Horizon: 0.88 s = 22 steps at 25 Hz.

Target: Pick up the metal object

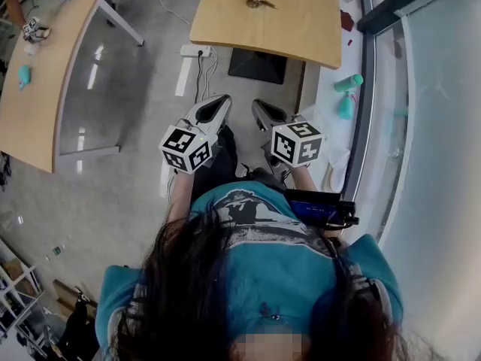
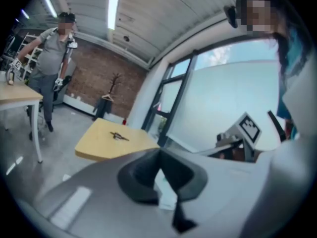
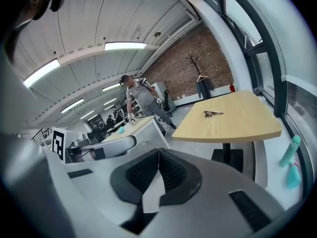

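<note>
The metal object point(image 1: 256, 1) is a small brass-coloured piece lying near the far edge of a light wooden table point(image 1: 285, 28) in front of me. It also shows in the left gripper view as the metal object point(image 2: 119, 136) and in the right gripper view as the metal object point(image 3: 213, 113). I hold both grippers close to my body, well short of the table. My left gripper point(image 1: 217, 105) points toward the table with its jaws shut and nothing between them point(image 2: 159, 157). My right gripper point(image 1: 261, 111) sits beside it, also shut and empty point(image 3: 158, 155).
A long wooden desk point(image 1: 37, 89) stands at the left with small items on it. The table's black base plate point(image 1: 258, 65) and a white power strip point(image 1: 194, 51) lie on the floor. Teal bottles point(image 1: 347, 95) sit by the window frame at right. A person point(image 2: 52, 68) stands farther off.
</note>
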Motion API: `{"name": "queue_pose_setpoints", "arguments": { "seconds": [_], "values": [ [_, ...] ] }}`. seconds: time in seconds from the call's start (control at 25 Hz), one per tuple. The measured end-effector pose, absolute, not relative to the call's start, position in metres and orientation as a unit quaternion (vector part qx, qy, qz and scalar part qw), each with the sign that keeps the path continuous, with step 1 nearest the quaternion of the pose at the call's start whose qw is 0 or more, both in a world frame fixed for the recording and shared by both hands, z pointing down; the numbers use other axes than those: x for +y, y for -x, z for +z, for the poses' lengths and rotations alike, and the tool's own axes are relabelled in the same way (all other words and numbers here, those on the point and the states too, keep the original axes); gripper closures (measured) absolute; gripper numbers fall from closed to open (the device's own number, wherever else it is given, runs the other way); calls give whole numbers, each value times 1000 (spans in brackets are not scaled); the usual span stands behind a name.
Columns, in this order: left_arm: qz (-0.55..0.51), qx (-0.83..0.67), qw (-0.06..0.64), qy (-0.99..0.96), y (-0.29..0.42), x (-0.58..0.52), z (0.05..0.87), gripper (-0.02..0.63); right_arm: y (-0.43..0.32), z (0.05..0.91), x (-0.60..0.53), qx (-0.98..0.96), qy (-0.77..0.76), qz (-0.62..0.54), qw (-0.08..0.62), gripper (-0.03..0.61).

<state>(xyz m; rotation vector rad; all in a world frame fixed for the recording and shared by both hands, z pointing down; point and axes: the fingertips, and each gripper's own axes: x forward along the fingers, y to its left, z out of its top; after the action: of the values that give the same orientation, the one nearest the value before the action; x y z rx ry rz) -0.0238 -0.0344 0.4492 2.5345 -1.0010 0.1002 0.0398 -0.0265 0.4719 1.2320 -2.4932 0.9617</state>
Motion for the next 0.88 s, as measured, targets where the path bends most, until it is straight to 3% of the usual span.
{"name": "queue_pose_setpoints", "arguments": {
  "seconds": [0.44,0.88],
  "values": [
    [18,-317,181,-931,69,-230,413,611,5,453,-205,-827,-452,325,86,565],
    [29,-312,233,-921,78,-305,447,611,-29,471,-300,-798,-505,300,133,565]
  ]
}}
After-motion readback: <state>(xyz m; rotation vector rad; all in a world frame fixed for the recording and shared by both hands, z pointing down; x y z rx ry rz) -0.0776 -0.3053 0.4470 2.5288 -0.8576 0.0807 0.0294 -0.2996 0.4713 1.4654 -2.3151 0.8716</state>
